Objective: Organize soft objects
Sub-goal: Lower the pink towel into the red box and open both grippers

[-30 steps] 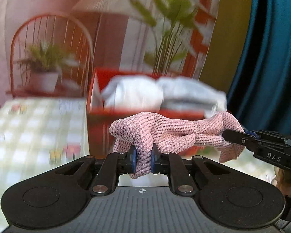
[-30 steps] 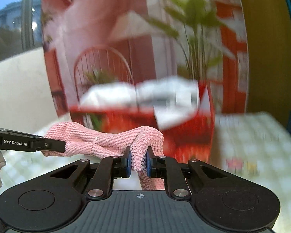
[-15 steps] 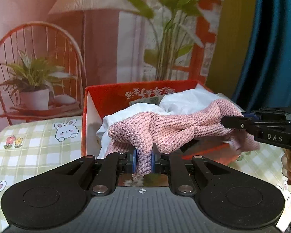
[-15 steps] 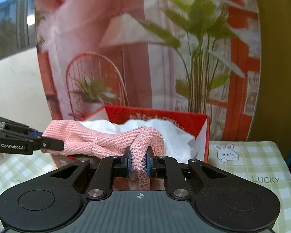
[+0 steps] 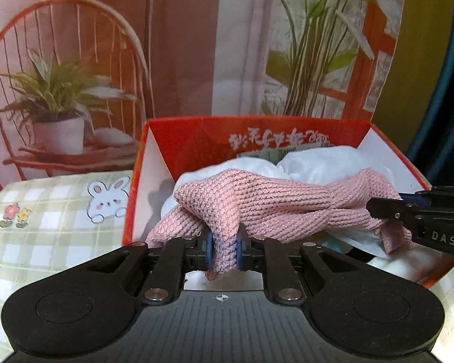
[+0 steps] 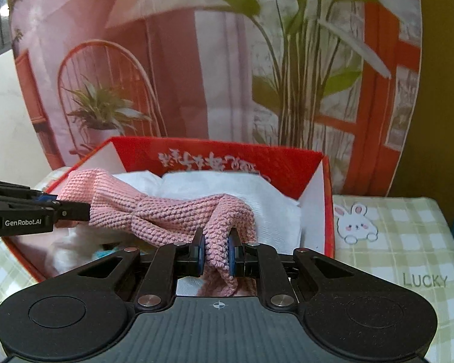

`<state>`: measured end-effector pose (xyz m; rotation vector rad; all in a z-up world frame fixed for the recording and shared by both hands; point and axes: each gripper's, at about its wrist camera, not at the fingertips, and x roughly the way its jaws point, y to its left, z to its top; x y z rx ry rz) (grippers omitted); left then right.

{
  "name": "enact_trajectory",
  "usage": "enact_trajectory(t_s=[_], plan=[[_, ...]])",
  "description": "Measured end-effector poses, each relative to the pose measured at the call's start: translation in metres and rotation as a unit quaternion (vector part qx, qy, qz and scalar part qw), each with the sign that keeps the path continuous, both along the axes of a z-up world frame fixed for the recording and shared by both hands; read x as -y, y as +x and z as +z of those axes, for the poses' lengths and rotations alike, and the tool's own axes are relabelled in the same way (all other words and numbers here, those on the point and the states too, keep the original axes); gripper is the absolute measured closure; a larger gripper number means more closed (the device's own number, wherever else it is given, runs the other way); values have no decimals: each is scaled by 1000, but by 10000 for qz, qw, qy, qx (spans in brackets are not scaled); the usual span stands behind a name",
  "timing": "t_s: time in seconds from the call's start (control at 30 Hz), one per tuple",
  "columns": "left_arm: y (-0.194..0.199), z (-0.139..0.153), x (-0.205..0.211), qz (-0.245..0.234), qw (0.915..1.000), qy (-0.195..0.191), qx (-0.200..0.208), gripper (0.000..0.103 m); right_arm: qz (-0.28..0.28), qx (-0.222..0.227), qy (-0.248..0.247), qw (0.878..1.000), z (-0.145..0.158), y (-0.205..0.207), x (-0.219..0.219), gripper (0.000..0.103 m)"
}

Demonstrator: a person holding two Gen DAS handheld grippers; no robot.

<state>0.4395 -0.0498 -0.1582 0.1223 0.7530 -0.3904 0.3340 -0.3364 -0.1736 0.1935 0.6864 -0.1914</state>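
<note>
My left gripper (image 5: 223, 249) pinches one end of the pink knit (image 5: 287, 208); my right gripper (image 6: 216, 252) pinches the other end. Knit hangs stretched between them over the red box (image 6: 328, 211), above the white cloth (image 6: 227, 184) inside.

A printed backdrop (image 5: 178, 60) of an orange chair and potted plants (a painted scene) stands behind a bunny-patterned checked tablecloth (image 6: 402, 242).

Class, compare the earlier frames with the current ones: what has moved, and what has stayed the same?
Both grippers carried the pink knitted cloth forward and lowered it into the red box, over the white cloths. Unchanged: the left gripper and right gripper stay clamped on its ends.
</note>
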Motion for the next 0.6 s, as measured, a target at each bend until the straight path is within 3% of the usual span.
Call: enact_trajectory(t_s=[0.27,0.47,0.53,0.6], plan=[[-2,-13,6,-321,9982,377,-325,86,-35,-349,237,9991,-11,6,8,89],[-9,-7,-1,-265,9985,319,-365,82,-8,-579,328,9978,-9,2,6,89],[-14,-3,-3,-282,9984,342,-349,71,-27,-609,350,9975,-7,-2,5,88],[-22,2,-5,-304,9987,295,-284,51,-24,-597,326,9977,-3,-7,4,85]])
